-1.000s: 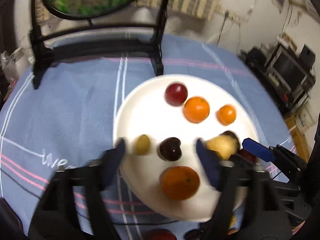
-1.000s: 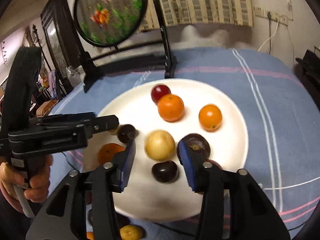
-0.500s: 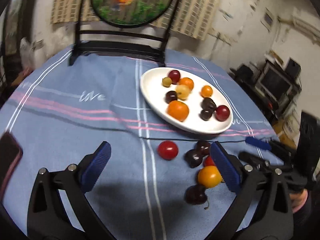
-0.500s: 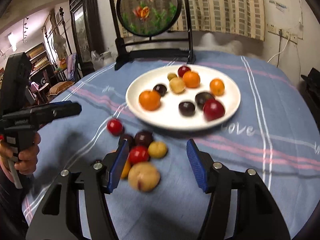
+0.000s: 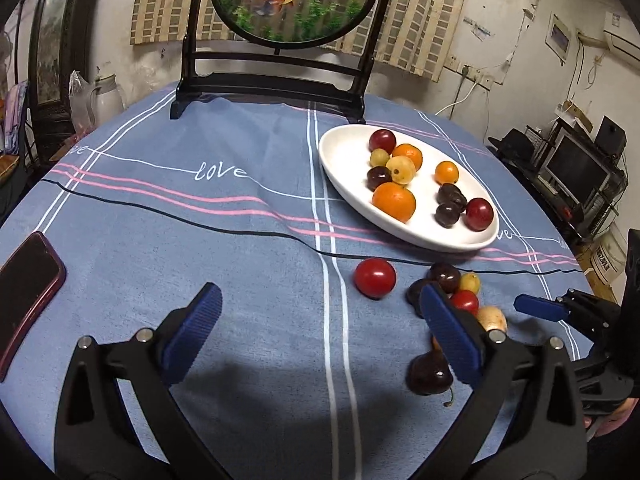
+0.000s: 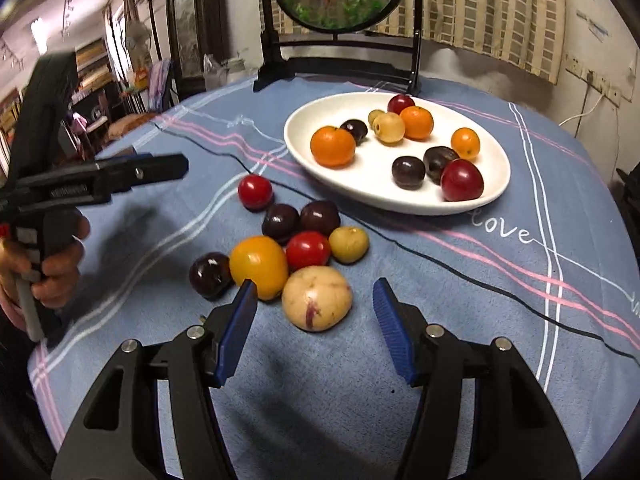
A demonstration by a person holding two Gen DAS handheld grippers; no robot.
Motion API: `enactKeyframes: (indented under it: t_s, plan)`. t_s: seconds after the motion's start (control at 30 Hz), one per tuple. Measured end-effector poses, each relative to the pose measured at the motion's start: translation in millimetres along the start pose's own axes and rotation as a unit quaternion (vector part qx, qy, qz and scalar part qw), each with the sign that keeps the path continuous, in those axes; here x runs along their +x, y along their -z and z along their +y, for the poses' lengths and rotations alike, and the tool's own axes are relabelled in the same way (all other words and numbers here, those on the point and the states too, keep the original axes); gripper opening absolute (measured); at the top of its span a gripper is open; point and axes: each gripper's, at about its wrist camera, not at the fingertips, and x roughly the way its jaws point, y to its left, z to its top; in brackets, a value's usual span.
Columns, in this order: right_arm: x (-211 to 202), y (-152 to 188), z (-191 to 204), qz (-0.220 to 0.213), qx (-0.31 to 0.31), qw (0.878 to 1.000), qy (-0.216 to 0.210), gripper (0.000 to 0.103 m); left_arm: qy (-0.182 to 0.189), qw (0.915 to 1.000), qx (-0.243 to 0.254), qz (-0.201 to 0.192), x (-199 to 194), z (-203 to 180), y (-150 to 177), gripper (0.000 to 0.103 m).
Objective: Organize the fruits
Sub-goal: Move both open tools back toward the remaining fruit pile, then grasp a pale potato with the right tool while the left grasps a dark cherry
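Both grippers have pulled back from the plate within the last second and now hover near the table edge, jaws spread wide, holding nothing. The right gripper (image 6: 314, 322) frames a pale yellow fruit (image 6: 317, 298) at the near end of a loose fruit cluster (image 6: 298, 240) on the blue cloth. The left gripper (image 5: 320, 336) hangs left of the cluster. Farther off, the white plate (image 6: 304, 120) holds nine fruits. Another pickup looks likely.

Both wrist views face the white plate (image 5: 408, 236) (image 6: 396, 200) from opposite sides.
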Motion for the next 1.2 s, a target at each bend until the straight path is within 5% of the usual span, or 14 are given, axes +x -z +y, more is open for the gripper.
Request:
enactKeyframes:
  t_s: [0.67,0.97,1.07,1.2]
  plan:
    - [23,2,1,0.035,-0.015,0.999,0.013,0.045,0.0,0.9997,0.025,-0.002,-3,-9,4,0.101]
    - [12,-1,-7,0.01,0.004,1.0,-0.001,0.041,0.018,0.9988,0.046,0.01,-2,-16,6,0.101]
    - [-4,-5,-24,-0.019,0.044,0.999,-0.009,0.041,0.078,0.9935,0.073,0.039,0,-25,10,0.1]
    - [-4,-3,-35,-0.014,0.078,0.997,-0.004,0.041,0.081,0.9804,0.174,0.042,-2,-58,27,0.092]
